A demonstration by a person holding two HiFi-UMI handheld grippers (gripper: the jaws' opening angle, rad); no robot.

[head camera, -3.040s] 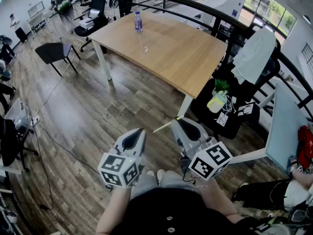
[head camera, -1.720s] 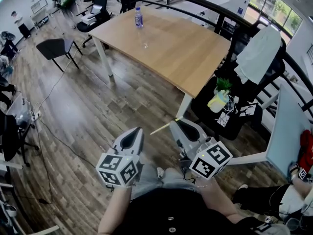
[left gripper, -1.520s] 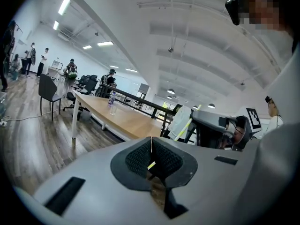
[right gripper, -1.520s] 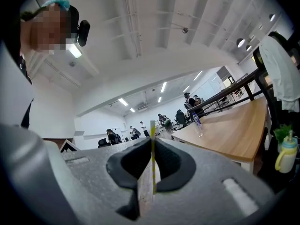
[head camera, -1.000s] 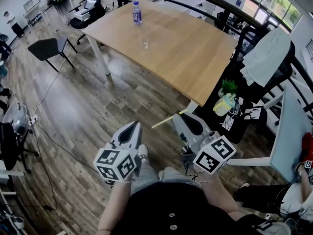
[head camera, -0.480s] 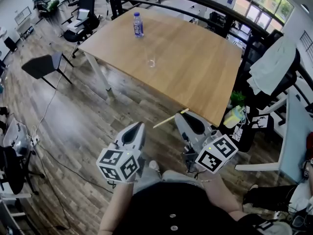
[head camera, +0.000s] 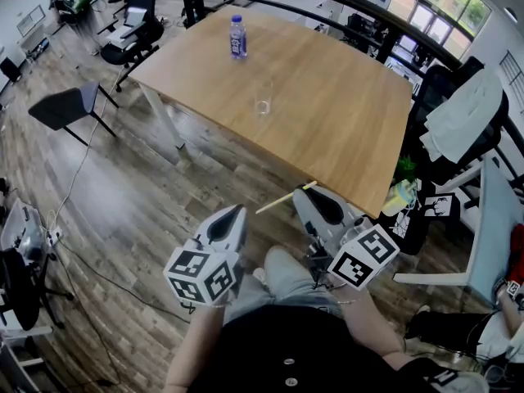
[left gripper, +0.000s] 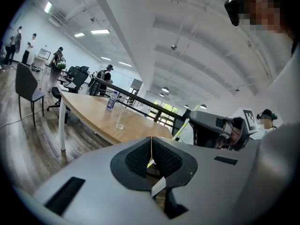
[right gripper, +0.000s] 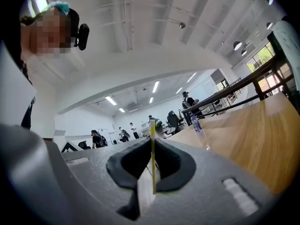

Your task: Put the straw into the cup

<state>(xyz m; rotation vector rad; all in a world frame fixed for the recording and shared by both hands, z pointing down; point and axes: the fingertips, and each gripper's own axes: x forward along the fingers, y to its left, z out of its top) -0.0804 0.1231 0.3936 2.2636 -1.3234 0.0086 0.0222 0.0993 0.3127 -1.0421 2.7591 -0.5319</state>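
Observation:
A thin yellow straw [head camera: 286, 198] sticks out to the left from my right gripper [head camera: 305, 194], whose jaws are shut on it; in the right gripper view the straw [right gripper: 152, 146] stands upright between the pads. My left gripper [head camera: 236, 211] is beside it, shut with nothing in it, its pads meeting in the left gripper view [left gripper: 151, 140]. The clear cup [head camera: 262, 105] stands upright on the wooden table [head camera: 336, 113], well beyond both grippers. It also shows in the left gripper view [left gripper: 120, 120], with the right gripper [left gripper: 213, 125] at the right.
A blue-labelled bottle [head camera: 238, 37] stands behind the cup near the table's far edge. A black chair [head camera: 65, 106] is on the floor to the left. A dark railing [head camera: 344, 6] runs behind the table. Bags and a plant [head camera: 405, 188] crowd the table's right corner.
Both grippers, side by side, have come closer to the table's near edge, which now lies just ahead of them. The straw stays in the right gripper's jaws.

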